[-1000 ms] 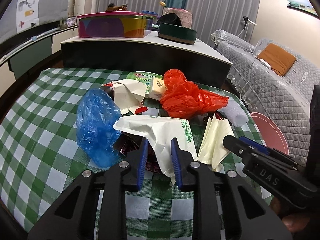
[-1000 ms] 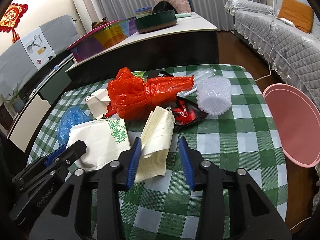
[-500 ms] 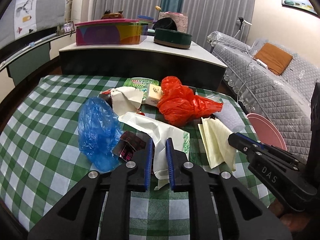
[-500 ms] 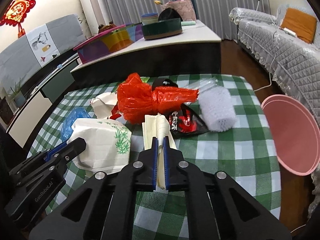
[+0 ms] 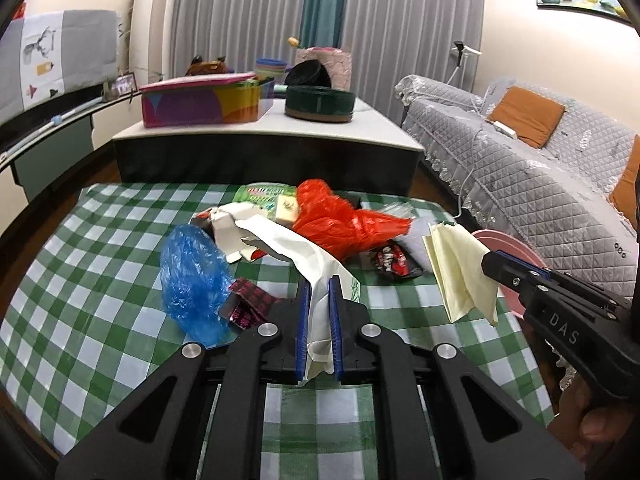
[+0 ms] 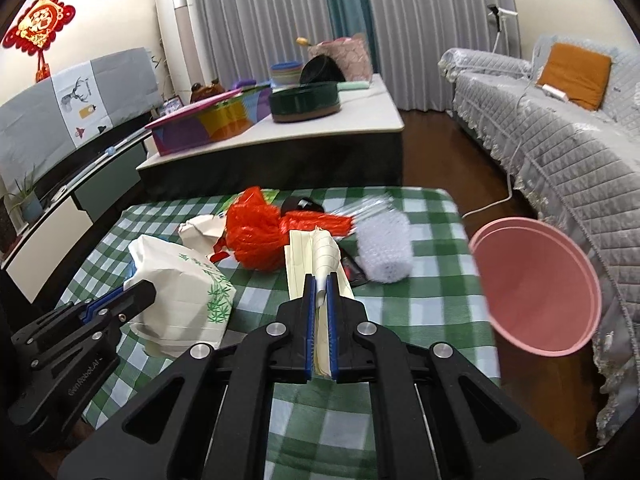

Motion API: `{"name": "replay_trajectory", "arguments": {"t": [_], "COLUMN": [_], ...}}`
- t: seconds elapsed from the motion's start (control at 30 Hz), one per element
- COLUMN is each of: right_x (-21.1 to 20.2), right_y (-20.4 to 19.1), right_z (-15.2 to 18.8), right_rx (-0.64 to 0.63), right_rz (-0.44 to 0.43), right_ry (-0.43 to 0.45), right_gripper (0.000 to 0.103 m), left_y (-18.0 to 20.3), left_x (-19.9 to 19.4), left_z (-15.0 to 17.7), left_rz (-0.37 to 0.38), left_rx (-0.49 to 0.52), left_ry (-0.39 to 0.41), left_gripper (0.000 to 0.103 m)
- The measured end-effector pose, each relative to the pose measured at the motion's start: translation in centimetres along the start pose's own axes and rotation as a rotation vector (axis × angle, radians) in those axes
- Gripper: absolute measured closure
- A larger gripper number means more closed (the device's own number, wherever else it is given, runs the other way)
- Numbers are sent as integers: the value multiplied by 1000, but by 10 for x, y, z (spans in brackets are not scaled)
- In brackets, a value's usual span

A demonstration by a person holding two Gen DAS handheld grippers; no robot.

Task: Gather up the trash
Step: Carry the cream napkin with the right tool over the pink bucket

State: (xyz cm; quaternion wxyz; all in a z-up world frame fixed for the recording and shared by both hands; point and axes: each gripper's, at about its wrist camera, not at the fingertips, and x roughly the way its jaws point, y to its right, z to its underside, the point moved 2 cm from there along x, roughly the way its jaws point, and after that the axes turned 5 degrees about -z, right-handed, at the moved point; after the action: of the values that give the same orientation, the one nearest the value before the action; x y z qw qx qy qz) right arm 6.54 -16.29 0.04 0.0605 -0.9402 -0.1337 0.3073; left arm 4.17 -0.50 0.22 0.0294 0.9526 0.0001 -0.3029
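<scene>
- White paper bag with green bamboo print (image 5: 320,276): now pinched between the jaws of the left gripper (image 5: 319,292); a second ago those jaws stood apart around it. Its near edge runs down the gap between the blades; the rest trails forward onto the bench (image 5: 92,264).
- Pale yellow lined paper (image 6: 316,256): now clamped in the right gripper (image 6: 319,285), jaws drawn narrow on it where a second ago they were wide. In the left view the sheet hangs clear of the bench, forward of the blade tips.
- Meaning for the task, as a judgement: two pieces are secured and lifted, ready to carry to the pink bin (image 6: 536,284), which sits to the right of the right jaws, beyond the bench edge.
- Remaining ahead of both jaws, on the bench: red plastic bag (image 5: 340,220), blue plastic bag (image 5: 192,280) left of the left jaws, bubble wrap (image 6: 384,252), red-black snack wrapper (image 5: 392,262), dark pink-patterned wrapper (image 5: 248,304), torn white carton (image 5: 228,228).
</scene>
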Motion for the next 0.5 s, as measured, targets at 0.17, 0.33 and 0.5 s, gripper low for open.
{"name": "replay_trajectory", "arguments": {"t": [0.17, 0.33, 0.5], "right_x": [-28, -57, -81], "right_y": [15, 34, 52], "right_z": [-5, -10, -17], "right_rx": [11, 44, 56], "right_rz": [49, 94, 134], "right_ry": [42, 85, 111], "right_gripper": [97, 97, 97], "left_y": [15, 34, 55], "left_x": [-14, -27, -32], "left_z": [-2, -7, -13], "left_rz": [36, 77, 114], "left_rx": [27, 60, 84], "left_ry": [16, 36, 35], "left_gripper": [93, 94, 94]}}
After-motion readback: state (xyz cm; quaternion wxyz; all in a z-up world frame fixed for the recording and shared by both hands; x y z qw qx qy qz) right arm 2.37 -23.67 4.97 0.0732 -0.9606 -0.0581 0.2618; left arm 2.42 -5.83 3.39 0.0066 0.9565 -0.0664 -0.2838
